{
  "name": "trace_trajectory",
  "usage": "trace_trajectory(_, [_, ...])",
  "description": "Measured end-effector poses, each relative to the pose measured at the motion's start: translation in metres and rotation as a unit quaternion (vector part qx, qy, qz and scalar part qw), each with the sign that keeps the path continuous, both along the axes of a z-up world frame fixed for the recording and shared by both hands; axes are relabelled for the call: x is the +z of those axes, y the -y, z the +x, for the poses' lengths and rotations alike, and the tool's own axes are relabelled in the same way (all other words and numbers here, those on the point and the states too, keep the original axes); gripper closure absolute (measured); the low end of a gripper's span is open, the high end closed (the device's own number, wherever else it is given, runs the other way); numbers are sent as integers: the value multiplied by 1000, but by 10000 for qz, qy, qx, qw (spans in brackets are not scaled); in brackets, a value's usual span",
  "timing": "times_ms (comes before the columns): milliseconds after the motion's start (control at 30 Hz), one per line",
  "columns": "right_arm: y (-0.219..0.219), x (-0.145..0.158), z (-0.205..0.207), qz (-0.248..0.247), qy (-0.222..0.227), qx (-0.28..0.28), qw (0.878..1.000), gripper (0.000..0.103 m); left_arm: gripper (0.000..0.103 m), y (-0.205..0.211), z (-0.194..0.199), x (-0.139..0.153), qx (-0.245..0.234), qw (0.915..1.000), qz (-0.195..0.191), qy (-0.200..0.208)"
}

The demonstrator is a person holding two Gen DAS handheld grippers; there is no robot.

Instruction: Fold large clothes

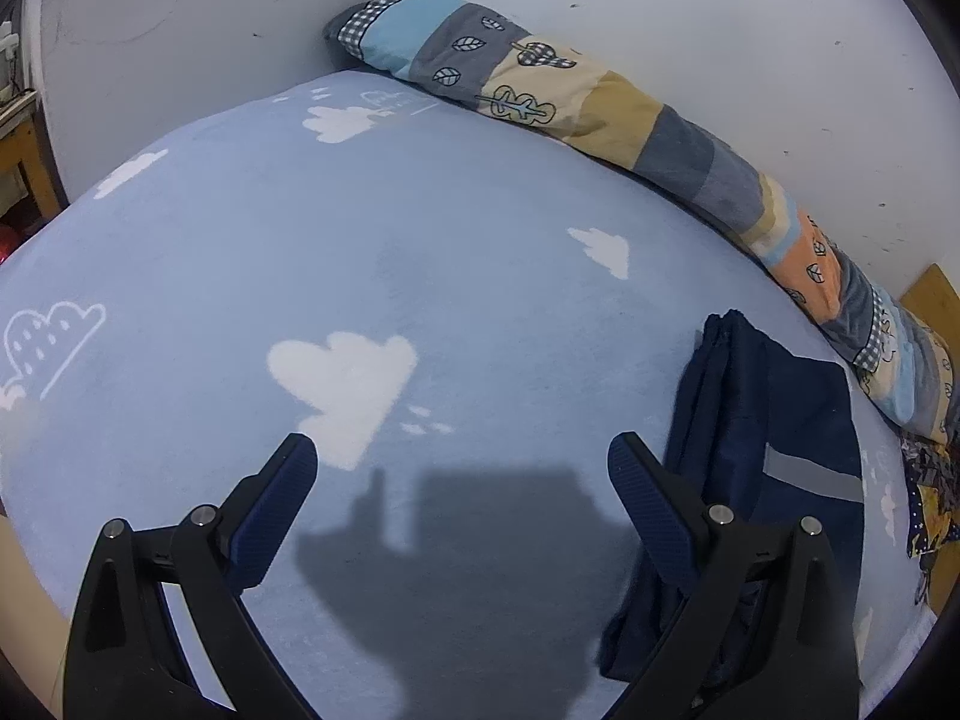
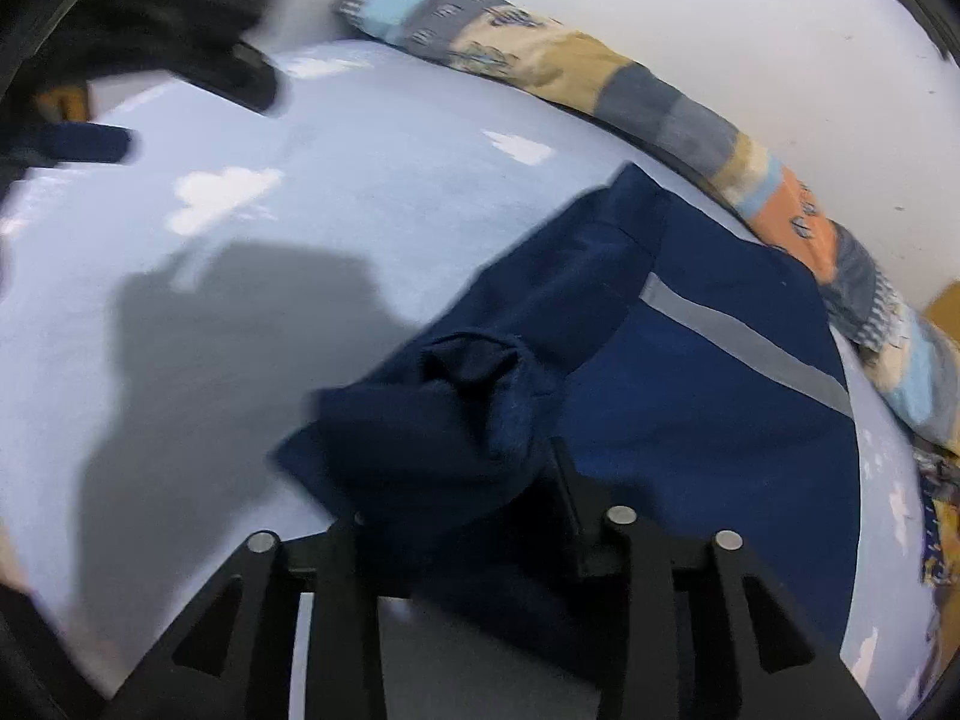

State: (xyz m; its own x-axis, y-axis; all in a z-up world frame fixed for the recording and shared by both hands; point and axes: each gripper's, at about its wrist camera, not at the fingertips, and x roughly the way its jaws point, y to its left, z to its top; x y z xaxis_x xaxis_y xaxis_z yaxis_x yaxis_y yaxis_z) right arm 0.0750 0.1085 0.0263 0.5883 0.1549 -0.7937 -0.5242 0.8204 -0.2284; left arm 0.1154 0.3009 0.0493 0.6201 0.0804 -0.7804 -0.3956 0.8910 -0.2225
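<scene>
Garment: one navy piece w/ a grey reflective stripe (image 2: 744,330), prob. workwear trousers or jacket, lying on the bed (image 1: 480,210) by the rolled patchwork quilt (image 1: 600,108) along the wall. Long axis runs from the near edge toward the quilt, roughly parallel to the way both tools point.

Right tool (image 2: 456,498) is the nearer one: a bunched fold of navy cloth sits between its fingers, but that view is blurred and the pads are hidden under fabric, so can't tell if it's still pinched or just let go.

Left tool (image 1: 462,462) is spread wide, nothing in it, over bare sheet; the garment lies just to its right, behind the right finger.

Count: 1 garment, 2 tools, 1 quilt, 1 bed.
</scene>
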Motion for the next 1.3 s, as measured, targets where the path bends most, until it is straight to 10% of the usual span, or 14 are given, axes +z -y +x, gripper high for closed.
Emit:
trace_trajectory(167, [62, 59, -40, 1672, -250, 596, 9838, 65, 5, 25, 7, 7, -498, 9986, -151, 113])
trace_trajectory(333, [153, 102, -34, 2094, 275, -294, 9770, 69, 5, 86, -3, 24, -1804, 9823, 48, 495])
trace_trajectory(433, [191, 98, -23, 1987, 254, -866, 9759, 93, 5, 130, -15, 19, -2820, 9577, -92, 563])
trace_trajectory(633, [201, 46, -15, 2160, -381, -1135, 9690, 93, 6, 173, -20, -4, -3531, 9346, -144, 402])
trace_trajectory(733, [185, 5, -12, 2059, -1009, -1105, 9671, 94, 7, 175, -2, -42, -2983, 9500, 793, -470])
trace_trajectory(800, [174, -16, -11, 1978, -1224, -1000, 9674, 96, 6, 157, 10, -77, -2681, 9554, 552, -1111])
trace_trajectory(1100, [209, 67, 10, 2771, -742, -904, 9537, 89, 8, 141, 16, 6, -2287, 9719, 214, 511])
trace_trajectory(1300, [214, 107, 104, 2387, -356, -1337, 9612, 89, 8, 175, 36, -4, -2529, 9670, 41, 317])
